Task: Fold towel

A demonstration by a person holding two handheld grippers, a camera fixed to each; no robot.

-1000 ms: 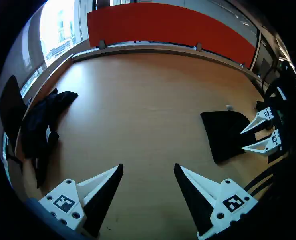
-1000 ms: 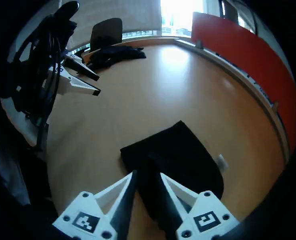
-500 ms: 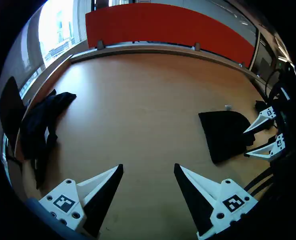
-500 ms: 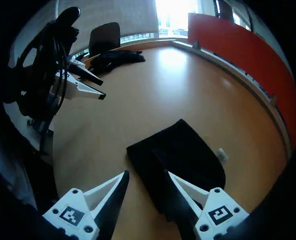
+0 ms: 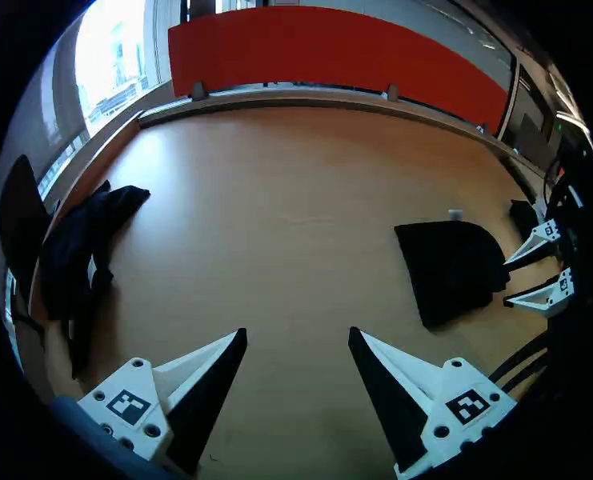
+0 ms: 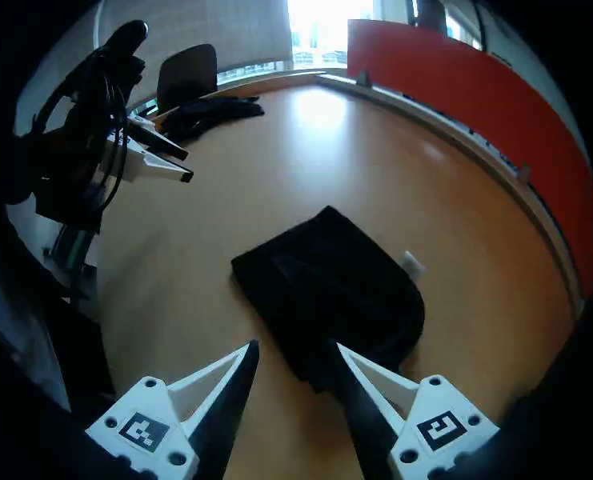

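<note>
A folded black towel (image 6: 332, 292) lies flat on the wooden table, with a small white tag at its far edge. In the right gripper view my right gripper (image 6: 294, 356) stands open just short of the towel's near edge, nothing between its fingers. In the left gripper view the same towel (image 5: 450, 268) lies at the right, and the right gripper (image 5: 528, 276) sits off its right edge. My left gripper (image 5: 298, 344) is open over bare table, well to the left of the towel. It also appears far off in the right gripper view as the left gripper (image 6: 178, 164).
A heap of dark clothing (image 5: 80, 248) lies at the table's left side beside a dark chair (image 6: 186, 76). A red partition (image 5: 336, 52) runs along the far edge. Cables (image 6: 96, 112) hang by the hand holding the left gripper.
The right gripper opened, let go of the towel and drew back from it. The towel now lies flat by itself. The left gripper has stayed in place.
</note>
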